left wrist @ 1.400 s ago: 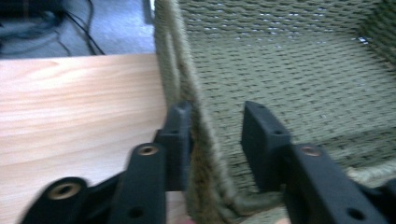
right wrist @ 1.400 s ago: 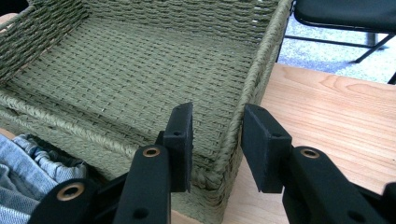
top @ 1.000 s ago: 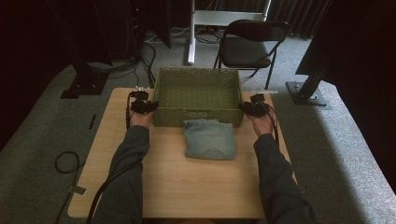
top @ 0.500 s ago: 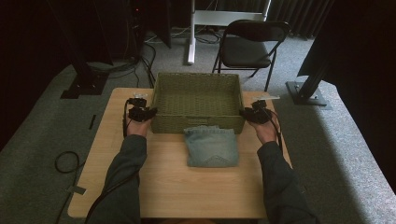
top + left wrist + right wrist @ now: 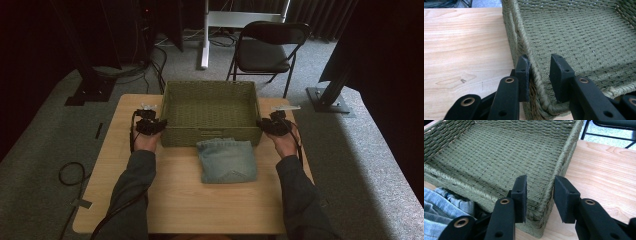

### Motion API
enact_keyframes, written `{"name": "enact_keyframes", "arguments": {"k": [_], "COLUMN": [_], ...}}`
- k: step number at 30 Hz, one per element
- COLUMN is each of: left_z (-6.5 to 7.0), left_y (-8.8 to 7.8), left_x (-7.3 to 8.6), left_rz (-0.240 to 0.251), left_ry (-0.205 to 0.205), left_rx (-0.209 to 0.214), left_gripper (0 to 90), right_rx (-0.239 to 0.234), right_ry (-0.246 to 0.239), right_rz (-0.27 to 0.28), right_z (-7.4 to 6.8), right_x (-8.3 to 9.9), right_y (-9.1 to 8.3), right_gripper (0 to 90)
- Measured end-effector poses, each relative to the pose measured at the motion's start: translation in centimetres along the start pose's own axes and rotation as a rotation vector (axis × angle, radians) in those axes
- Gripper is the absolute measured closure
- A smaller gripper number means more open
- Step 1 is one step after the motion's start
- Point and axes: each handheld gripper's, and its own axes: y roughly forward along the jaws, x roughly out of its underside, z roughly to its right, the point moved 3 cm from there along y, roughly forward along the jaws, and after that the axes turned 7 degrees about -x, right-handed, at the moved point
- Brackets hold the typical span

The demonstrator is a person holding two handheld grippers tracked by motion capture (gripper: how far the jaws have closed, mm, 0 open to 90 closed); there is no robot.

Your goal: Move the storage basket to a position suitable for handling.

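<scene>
A green woven basket [image 5: 210, 84] stands on the wooden table [image 5: 200, 210], and nothing lies inside it. A folded pair of blue jeans [image 5: 227, 160] lies against its front wall. My left gripper [image 5: 160, 125] straddles the basket's left wall at the front corner. In the left gripper view that gripper [image 5: 537, 67] has the rope rim [image 5: 524, 37] between its pads. My right gripper [image 5: 261, 125] straddles the right wall the same way. In the right gripper view the right wall [image 5: 564, 157] stands between the pads of that gripper [image 5: 539, 186], and the jeans [image 5: 441, 205] lie at lower left.
A black folding chair [image 5: 267, 47] stands on the carpet behind the table, with stand legs and cables further back. Bare tabletop runs on both sides of the basket and in front of the jeans.
Both hands have drawn back toward the person, and the basket has slid with them. The jeans have shifted nearer in front of it.
</scene>
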Motion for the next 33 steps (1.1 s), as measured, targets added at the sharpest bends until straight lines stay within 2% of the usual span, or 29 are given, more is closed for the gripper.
{"name": "enact_keyframes", "arguments": {"k": [2, 8, 13, 15, 17, 19, 21, 23, 25, 29, 33], "left_z": [-0.3, -0.4, -0.2, -0.3, -0.2, -0.1, -0.2, -0.3, -0.2, 0.0, 0.4], "left_y": [-0.1, 0.1, -0.2, -0.3, -0.4, -0.9, -2.1, -3.2, -4.2, -5.5, -5.5], "left_x": [0.1, 0.1, 0.2, 0.4, 0.5, 0.7, 0.8, 0.9, 1.1, 1.9, 3.2], "left_rz": [0.004, 0.013, 0.012, 0.022, 0.028, 0.049, 0.088, 0.113, 0.132, 0.12, 0.088], "left_ry": [0.008, 0.016, 0.012, 0.014, 0.019, 0.028, 0.023, 0.045, 0.06, 0.091, 0.129], "left_rx": [0.014, 0.012, 0.003, 0.011, -0.003, -0.021, 0.008, 0.0, 0.012, 0.033, 0.023], "left_gripper": [75.5, 75.8, 76.3, 74.5, 71.5, 68.3, 62.2, 60.5, 59.8, 59.1, 59.1], "right_rx": [0.0, 0.016, 0.013, 0.016, 0.044, 0.053, 0.062, 0.076, 0.083, 0.079, 0.079], "right_ry": [-0.001, 0.001, 0.003, -0.016, -0.041, -0.048, -0.066, -0.095, -0.117, -0.137, -0.138], "right_rz": [0.003, -0.009, -0.004, 0.002, 0.008, 0.026, 0.039, 0.046, 0.046, 0.043, 0.035], "right_z": [-0.1, -0.7, -0.7, -0.7, -0.8, -0.9, -1.1, -1.4, -1.7, -2.2, -2.0], "right_x": [0.2, 0.4, 0.5, 0.5, 0.4, 0.4, 0.6, 0.8, 1.1, 1.8, 2.4], "right_y": [-0.2, -0.5, -0.6, -0.6, -0.7, -1.2, -2.0, -2.8, -3.5, -4.4, -4.5], "right_gripper": [63.7, 63.6, 63.6, 62.5, 57.8, 54.9, 53.3, 52.4, 51.4, 50.8, 50.8]}}
